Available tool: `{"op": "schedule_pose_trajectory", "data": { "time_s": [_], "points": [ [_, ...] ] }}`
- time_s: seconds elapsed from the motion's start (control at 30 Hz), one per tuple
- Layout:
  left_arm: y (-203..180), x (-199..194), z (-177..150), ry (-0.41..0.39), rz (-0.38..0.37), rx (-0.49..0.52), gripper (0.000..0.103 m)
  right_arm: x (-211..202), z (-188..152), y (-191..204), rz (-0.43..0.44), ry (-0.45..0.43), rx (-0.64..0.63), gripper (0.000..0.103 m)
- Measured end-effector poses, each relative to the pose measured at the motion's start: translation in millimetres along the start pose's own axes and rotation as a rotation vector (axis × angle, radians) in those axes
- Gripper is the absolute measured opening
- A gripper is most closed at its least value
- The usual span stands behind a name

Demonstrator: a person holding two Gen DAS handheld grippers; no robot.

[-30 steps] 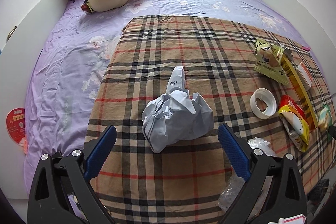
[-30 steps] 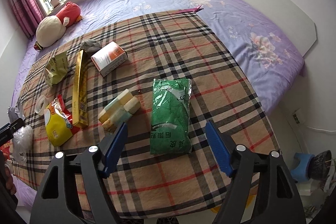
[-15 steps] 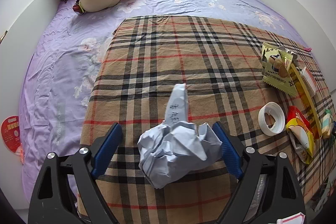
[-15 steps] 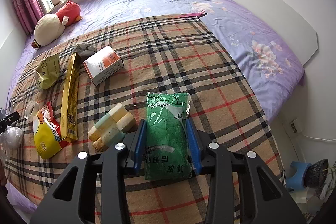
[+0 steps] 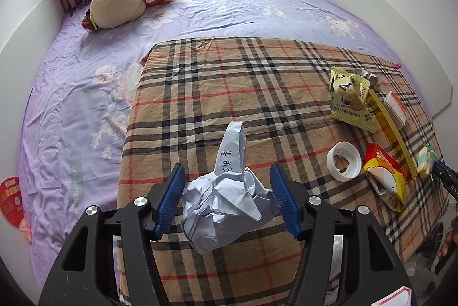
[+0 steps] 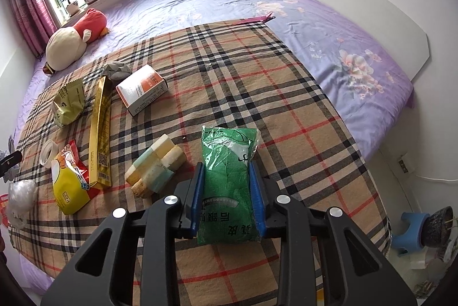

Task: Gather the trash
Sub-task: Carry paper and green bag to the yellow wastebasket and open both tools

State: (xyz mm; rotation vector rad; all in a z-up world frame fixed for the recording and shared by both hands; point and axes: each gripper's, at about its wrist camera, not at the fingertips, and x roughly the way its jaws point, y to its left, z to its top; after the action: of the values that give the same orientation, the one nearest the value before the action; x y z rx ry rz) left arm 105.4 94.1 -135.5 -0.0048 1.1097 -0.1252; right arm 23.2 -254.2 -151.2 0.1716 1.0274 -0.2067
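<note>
On the tan plaid blanket [image 5: 257, 94], the crumpled pale-blue paper ball [image 5: 226, 208] is found centred between the closing jaws of the left gripper [image 5: 227, 198], its twisted tail pointing away, while the right gripper [image 6: 227, 197] is clamped across the green plastic packet [image 6: 229, 177], lengthwise between the jaws.

Handwritten Chinese characters mark the crumpled paper [image 5: 226, 202]; printed ones, the green packet [image 6: 229, 185].

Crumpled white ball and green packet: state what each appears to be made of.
Crumpled white ball: paper, matte, judging by sharp creases and handwritten ink on its upright strip. Green packet: probably thin glossy plastic film, given its shiny wrinkles and clear patches; the contents look like soft green fabric, though that is uncertain.
</note>
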Motion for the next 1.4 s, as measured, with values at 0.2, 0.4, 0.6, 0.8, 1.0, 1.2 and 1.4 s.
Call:
{"op": "schedule_pose_trajectory", "data": {
  "time_s": [0.2, 0.4, 0.6, 0.8, 1.0, 1.2, 1.4],
  "points": [
    [-22, -21, 11, -0.025, -0.043, 0.082, 0.061, -21, -4, -4, 0.013, -0.027, 0.036, 0.031],
    [-70, -41, 15, -0.040, -0.111, 0.207, 0.061, -48, -14, -19, 0.020, -0.052, 0.082, 0.031],
    [-136, -58, 5, -0.045, -0.208, 0.373, 0.062, -76, -36, -47, 0.006, -0.074, 0.152, 0.031],
    [-220, -66, -27, -0.017, -0.327, 0.596, 0.062, -101, -75, -90, -0.006, -0.084, 0.254, 0.031],
    [-311, -74, -81, 0.033, -0.457, 0.833, 0.062, -116, -124, -140, -0.033, -0.074, 0.328, 0.031],
    [-390, -74, -145, 0.114, -0.569, 1.049, 0.063, -118, -173, -192, -0.082, -0.020, 0.389, 0.031],
    [-450, -43, -201, 0.206, -0.616, 1.219, 0.063, -96, -223, -240, -0.093, 0.054, 0.473, 0.031]
  ]
}}
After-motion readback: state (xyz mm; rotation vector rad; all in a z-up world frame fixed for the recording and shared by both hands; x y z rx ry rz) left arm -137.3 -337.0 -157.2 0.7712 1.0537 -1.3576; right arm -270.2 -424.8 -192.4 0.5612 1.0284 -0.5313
